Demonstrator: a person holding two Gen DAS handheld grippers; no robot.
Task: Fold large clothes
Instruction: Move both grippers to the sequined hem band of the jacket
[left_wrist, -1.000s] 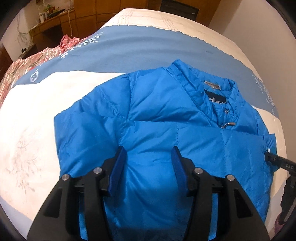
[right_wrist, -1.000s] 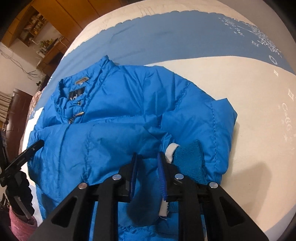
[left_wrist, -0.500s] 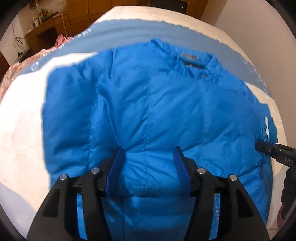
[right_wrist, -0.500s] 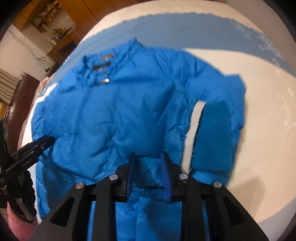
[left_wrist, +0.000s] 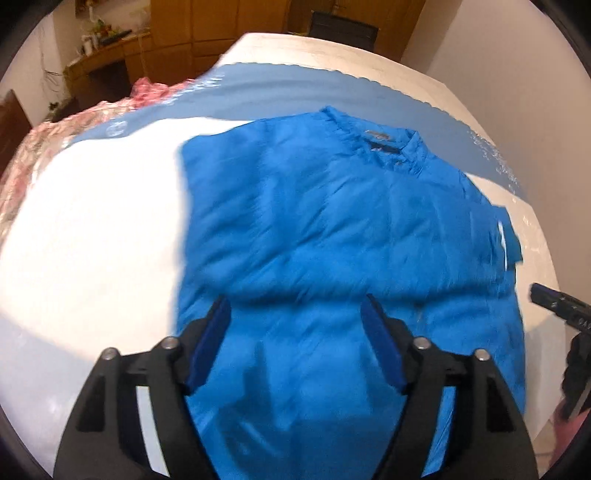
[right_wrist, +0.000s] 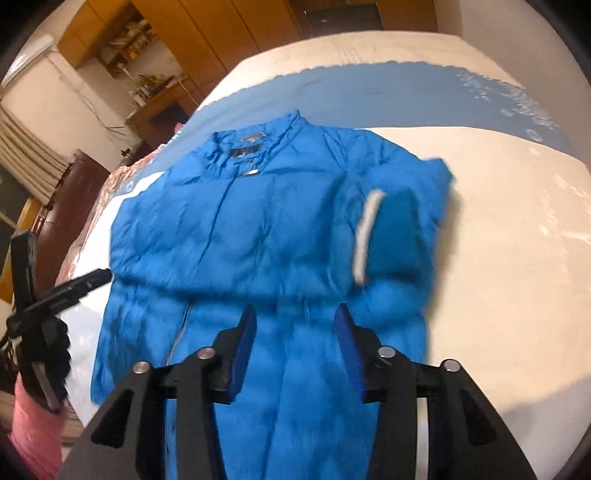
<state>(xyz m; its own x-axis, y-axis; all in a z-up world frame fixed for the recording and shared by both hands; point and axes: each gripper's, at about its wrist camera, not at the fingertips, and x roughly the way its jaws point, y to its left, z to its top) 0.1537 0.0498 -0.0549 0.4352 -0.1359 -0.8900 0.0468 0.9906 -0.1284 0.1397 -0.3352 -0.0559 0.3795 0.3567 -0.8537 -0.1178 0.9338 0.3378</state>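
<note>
1. Left wrist view: we hold the left gripper (left_wrist: 295, 339) with its jaws wide and empty above the lower half of the blue jacket (left_wrist: 332, 221), which lies front-up on the bed (left_wrist: 92, 240). A second ago we were closer to the cloth; now we have pulled back.

2. Right wrist view: the right gripper (right_wrist: 295, 343), earlier nearly closed, now stands wide and holds nothing. The sleeve cuff (right_wrist: 395, 225) lies folded across the jacket's chest, so we judge the sleeve fold released.
</note>
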